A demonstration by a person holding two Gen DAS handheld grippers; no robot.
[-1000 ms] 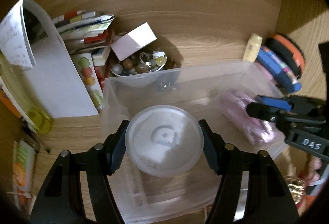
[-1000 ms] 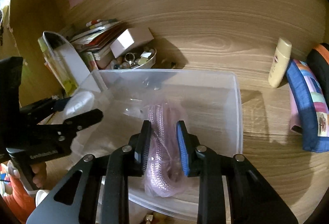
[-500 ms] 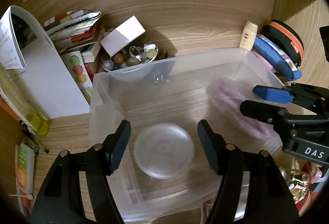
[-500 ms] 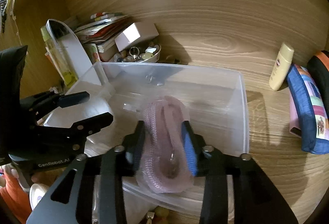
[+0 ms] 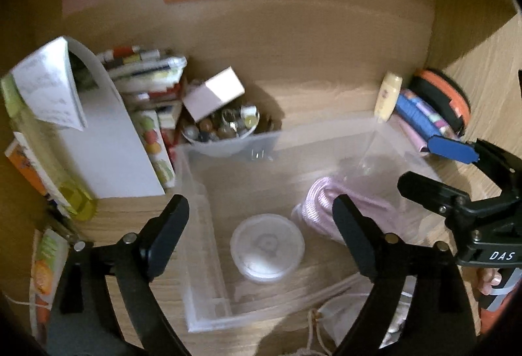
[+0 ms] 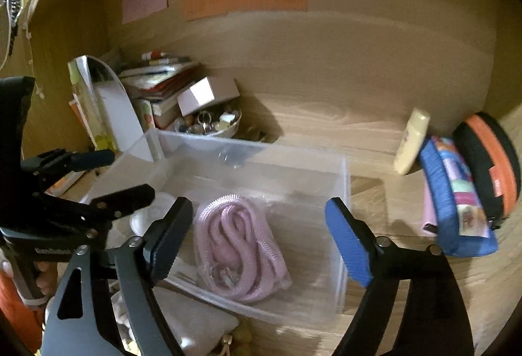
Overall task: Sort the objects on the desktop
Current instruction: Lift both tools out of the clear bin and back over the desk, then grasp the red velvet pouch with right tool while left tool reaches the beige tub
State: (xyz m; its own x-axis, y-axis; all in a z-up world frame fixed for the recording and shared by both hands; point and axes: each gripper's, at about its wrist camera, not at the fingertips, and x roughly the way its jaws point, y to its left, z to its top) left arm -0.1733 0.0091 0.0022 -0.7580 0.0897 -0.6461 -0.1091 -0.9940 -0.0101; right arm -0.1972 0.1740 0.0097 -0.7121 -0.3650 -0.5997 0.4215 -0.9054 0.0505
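Wooden desk (image 6: 326, 124): clear plastic bin (image 6: 339, 179) holds round translucent tub (image 5: 267, 247) and pink braided cord (image 6: 238, 245). Left gripper (image 5: 261, 219) and right gripper (image 6: 257, 235) jaws spread, empty. Risk: descending jaws catching bin rim, tipping it.

The left gripper (image 5: 261, 222) hangs with its two black fingers spread wide, one tip at about 9 o'clock of its own wrist view and the other at 3 o'clock, gripping nothing. In the right wrist view it enters from 9 o'clock. The right gripper (image 6: 259, 232) is likewise spread wide, with a black-padded finger at 8 o'clock and a blue-padded finger at 4 o'clock, nothing between them. In the left wrist view it reaches in from 3 o'clock, and a bit of the person's fingers (image 5: 489, 281) shows on its handle.
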